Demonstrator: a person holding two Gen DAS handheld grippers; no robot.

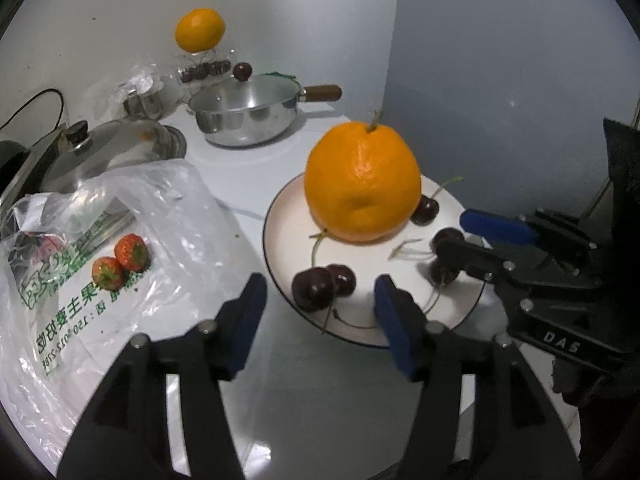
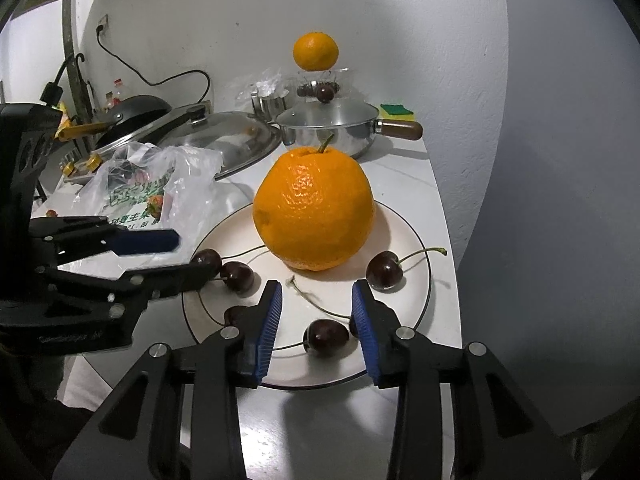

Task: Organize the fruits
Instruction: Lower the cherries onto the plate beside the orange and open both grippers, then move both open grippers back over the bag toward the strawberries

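Fruit placement: big orange [image 2: 314,210] sat on the white plate [image 2: 404,236] near its middle, with dark cherries [image 2: 326,338] scattered round it on the same plate; two strawberries [image 1: 120,262] lay on the plastic bag [image 1: 168,216] on the desk [image 1: 320,412], just left of the plate.
Left claw [image 1: 320,316]: jaws stood apart and empty, hung over the near rim of the plate, two cherries showing between the blue pads but not touched.
Right claw [image 2: 317,322]: jaws parted and held nothing, hung over the near side of the plate; a loose stem lay between the pads and a cherry sat close to the right pad.
Step in hand: judged as the release after setting fruit on the plate, both claws free.
Next move: likely called for the left claw to swing over to the strawberries, closing gently since they would bruise, and lifting clear of the slippery bag.
Left view only: both strawberries showed plainly, and the pan [image 1: 246,114] showed open and empty.
Right view only: wall socket and cord, a green and yellow sponge [image 2: 396,111] behind the pan, and the cherry with a long stem at the plate's far right.
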